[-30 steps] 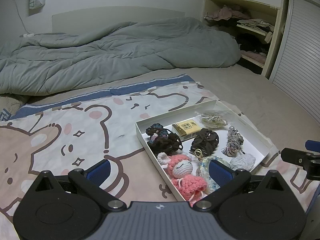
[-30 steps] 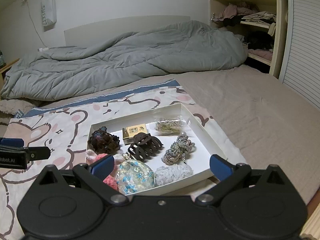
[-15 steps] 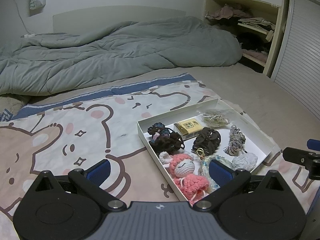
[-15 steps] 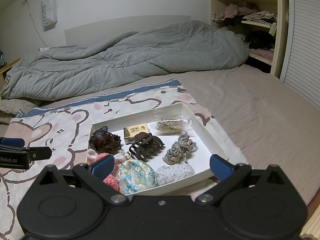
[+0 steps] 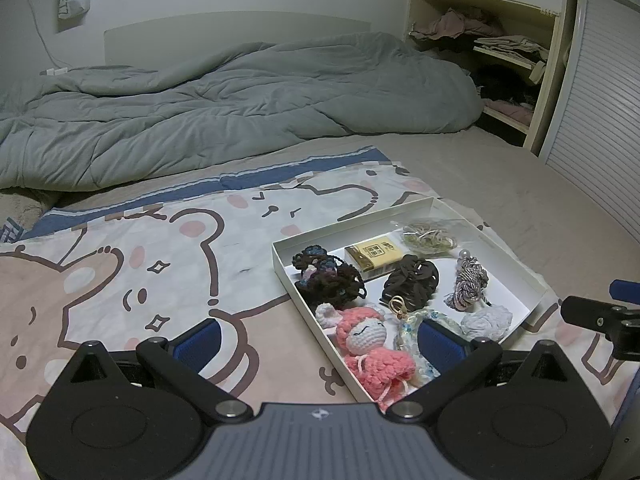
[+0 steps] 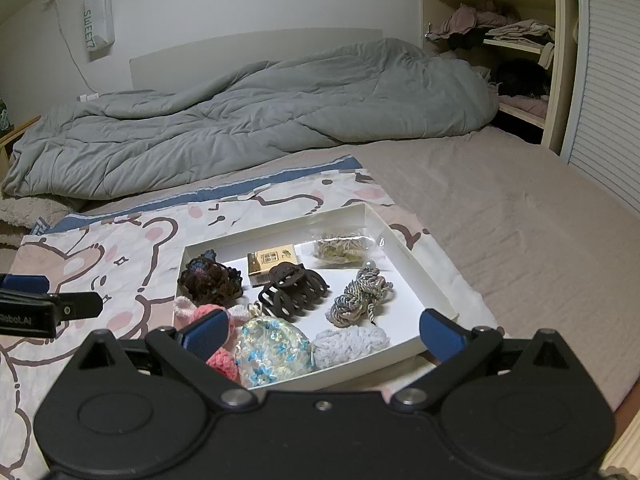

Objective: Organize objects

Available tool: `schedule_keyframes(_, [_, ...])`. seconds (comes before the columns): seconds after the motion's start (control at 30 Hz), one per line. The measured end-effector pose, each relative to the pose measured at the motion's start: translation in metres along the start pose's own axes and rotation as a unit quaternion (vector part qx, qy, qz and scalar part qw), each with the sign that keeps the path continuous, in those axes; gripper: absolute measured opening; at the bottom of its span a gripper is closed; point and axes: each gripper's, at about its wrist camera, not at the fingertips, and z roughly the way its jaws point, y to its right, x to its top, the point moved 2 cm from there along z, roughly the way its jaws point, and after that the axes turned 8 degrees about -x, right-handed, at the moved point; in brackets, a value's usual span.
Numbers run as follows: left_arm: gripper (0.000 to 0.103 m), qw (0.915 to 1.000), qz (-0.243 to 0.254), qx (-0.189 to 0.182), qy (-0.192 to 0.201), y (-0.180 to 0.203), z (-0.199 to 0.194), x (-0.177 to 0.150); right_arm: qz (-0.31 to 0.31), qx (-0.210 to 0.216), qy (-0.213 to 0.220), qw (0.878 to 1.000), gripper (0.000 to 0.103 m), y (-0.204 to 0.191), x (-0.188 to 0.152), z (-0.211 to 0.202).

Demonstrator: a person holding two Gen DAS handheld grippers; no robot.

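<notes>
On the far left of the scene the cartoon-bear printed sheet (image 5: 132,264) lies flat on the bed, and the left gripper (image 5: 318,338) hangs above it with its blue-padded tongs wide apart and holding nothing. To its right, on the same sheet, sits the shallow white cardboard box (image 6: 412,258), which holds all the small things to be sorted.

Along the box's left side are a dark crocheted yarn scrunchie (image 6: 210,282) at the far end and a pink crocheted doll (image 5: 370,342) at the near end; both look soft and light and would likely squash under a pinch, so the doll's round head seems the firmest hold. In the middle are a small yellow cardboard packet (image 6: 272,262), stiff and flat-sided, a brown plastic claw hair clip (image 6: 294,290), rigid and probably slippery, best taken across its spine, and nearest, a sheer pouch with blue flowers (image 6: 274,350).

Further right lie a clear bag of tan elastic bands (image 6: 340,250), a twisted grey-and-cream cord bundle (image 6: 360,296) and a pale grey knitted scrunchie (image 6: 350,342). The right gripper (image 6: 322,336) hovers over the box's near edge, its tongs also spread and empty.

The doll's body is partly hidden behind a pad in both views, the print on the packet is too small to read, and the box's near wall is cut off by the gripper bodies.
</notes>
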Motion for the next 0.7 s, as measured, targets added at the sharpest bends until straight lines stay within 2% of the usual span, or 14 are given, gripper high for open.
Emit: schedule_keyframes(0.7, [0.103,1.0,0.0,-0.001,-0.001,0.0012,-0.0003,-0.0005,-0.002,0.002,-0.002,1.0,0.103,-0.0027,-0.0014,0.001])
